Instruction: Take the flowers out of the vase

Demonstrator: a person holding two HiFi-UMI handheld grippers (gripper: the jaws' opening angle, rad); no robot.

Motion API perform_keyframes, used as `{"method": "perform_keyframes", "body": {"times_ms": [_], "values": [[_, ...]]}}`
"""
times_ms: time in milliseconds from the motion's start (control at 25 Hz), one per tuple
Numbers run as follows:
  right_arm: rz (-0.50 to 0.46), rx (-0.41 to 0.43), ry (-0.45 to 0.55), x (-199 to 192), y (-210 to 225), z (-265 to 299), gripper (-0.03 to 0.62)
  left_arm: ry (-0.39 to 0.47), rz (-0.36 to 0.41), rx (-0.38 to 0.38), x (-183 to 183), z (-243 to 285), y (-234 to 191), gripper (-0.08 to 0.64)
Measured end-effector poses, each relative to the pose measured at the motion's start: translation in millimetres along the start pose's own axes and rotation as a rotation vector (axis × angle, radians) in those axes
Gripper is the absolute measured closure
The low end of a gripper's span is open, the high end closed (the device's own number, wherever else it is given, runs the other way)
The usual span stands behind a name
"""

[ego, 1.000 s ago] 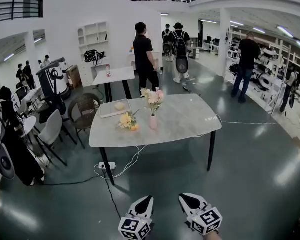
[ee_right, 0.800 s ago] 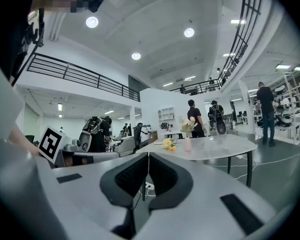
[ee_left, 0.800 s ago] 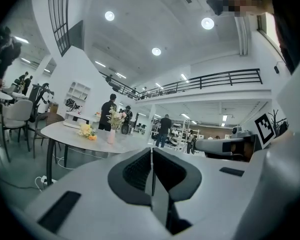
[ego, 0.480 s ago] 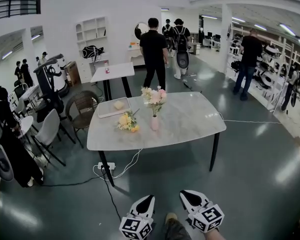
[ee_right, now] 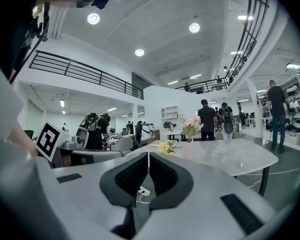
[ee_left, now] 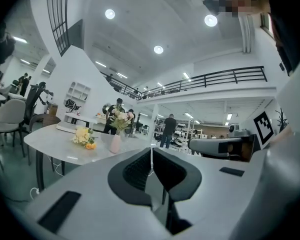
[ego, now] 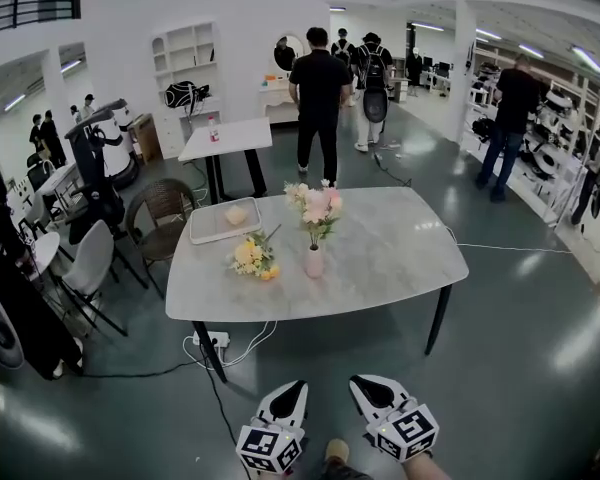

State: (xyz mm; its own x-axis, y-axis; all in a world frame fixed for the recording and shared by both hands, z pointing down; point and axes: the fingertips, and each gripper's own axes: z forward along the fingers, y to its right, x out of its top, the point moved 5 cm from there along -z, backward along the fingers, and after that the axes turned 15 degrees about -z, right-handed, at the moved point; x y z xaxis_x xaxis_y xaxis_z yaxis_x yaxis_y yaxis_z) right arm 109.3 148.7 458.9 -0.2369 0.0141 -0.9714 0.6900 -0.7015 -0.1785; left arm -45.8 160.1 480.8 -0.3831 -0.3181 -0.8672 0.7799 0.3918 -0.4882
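Head view looks down on a pale marble-topped bench [ego: 380, 258] standing well ahead across a stretch of grey floor [ego: 500, 368]. One pink vase [ego: 314, 261] stands upright near the middle of the bench and holds one bunch of pink and white flowers [ego: 317, 204]. A second, yellow bunch [ego: 252, 257] lies flat on the benchtop near the vase, to its left, apart from it. One white tray [ego: 223, 220] sits behind that bunch near the far left edge. Two chairs stand at the bench's left end, a wicker chair [ego: 165, 208] and a white chair [ego: 88, 261]. A power strip [ego: 218, 339] with trailing cables lies on the floor under the near left leg. Behind the bench stands one smaller table [ego: 225, 138], and three people in dark clothes [ego: 318, 88] stand farther back or to the right. Two hand-held grippers show at the bottom edge, both well short of the bench and level with each other: the left hand-held gripper [ego: 294, 390] has its jaws pressed together with nothing between them, and the right hand-held gripper [ego: 362, 386] is likewise closed and empty. Between them a shoe [ego: 335, 452] of the person shows.
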Motion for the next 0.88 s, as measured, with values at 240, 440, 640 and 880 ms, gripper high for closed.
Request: {"method": "perform_keyframes", "body": {"times_ms": [240,440,640,880], "values": [[0.015,0.011,-0.011,-5,40,45,0.569,-0.010,-0.003,0.000,16,51,-23,0.535],[0.029,0.028,-0.021,-8,67,76,0.569,-0.014,0.000,0.014,30,85,-40,0.535],[0.035,0.037,-0.021,-14,95,106,0.569,-0.003,0.003,0.018,40,118,-57,0.535],[0.043,0.057,-0.018,-15,107,134,0.569,-0.011,0.004,0.029,45,139,-70,0.535]]}}
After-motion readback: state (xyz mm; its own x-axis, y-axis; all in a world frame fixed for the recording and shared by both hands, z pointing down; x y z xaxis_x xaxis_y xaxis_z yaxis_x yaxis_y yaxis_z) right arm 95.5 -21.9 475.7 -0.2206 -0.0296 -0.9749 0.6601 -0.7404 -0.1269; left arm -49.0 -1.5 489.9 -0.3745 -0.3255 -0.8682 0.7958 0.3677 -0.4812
